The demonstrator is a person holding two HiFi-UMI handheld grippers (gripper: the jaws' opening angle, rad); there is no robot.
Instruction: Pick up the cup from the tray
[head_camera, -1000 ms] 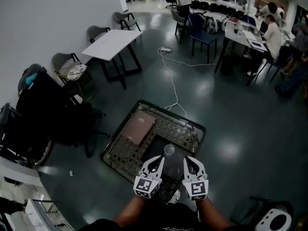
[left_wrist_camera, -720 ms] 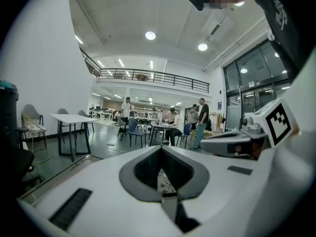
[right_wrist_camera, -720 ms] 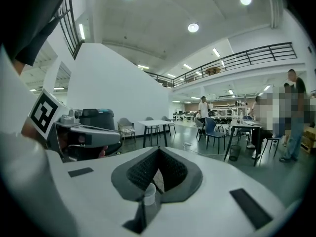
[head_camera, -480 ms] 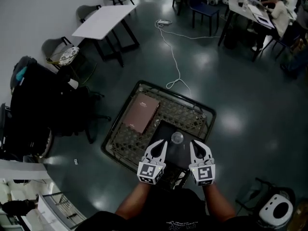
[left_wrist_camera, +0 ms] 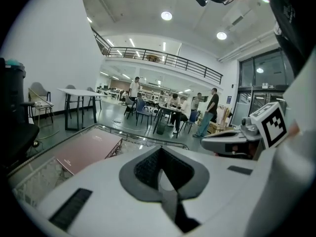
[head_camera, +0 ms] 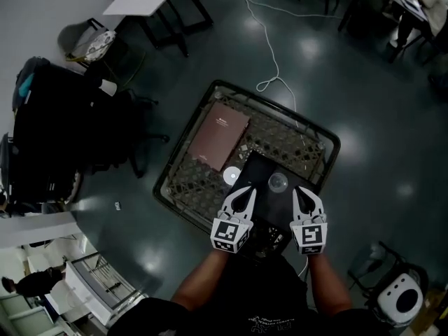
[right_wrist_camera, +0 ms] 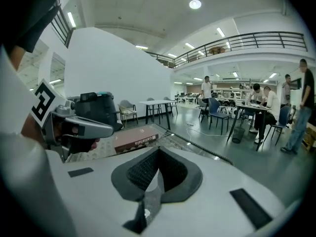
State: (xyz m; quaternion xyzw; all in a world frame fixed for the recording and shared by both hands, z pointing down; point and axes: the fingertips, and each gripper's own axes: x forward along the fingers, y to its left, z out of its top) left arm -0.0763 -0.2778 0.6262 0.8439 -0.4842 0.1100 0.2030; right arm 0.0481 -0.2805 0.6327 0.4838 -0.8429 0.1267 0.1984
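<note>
**Both grippers clenched, cup untouched on the tray**

On the mesh-topped table (head_camera: 283, 140), a brown book (head_camera: 219, 136) lies at the left, with a small pale disc (head_camera: 231, 176) near its corner (too small to identify). The left gripper (head_camera: 246, 190) hovers over the left edge of the black tray (head_camera: 260, 170), jaws pressed together on nothing. The clear cup (head_camera: 278, 183) stands upright on the tray, between both grippers' tips and touching neither. The right gripper (head_camera: 302, 191) is likewise clenched and empty.

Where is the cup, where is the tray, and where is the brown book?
cup (head_camera: 278, 183), head view, on the middle of its round top.
tray (head_camera: 259, 169), head view, on a bare dark part beside the cup.
brown book (head_camera: 219, 136), head view, on the middle of its cover.
</note>
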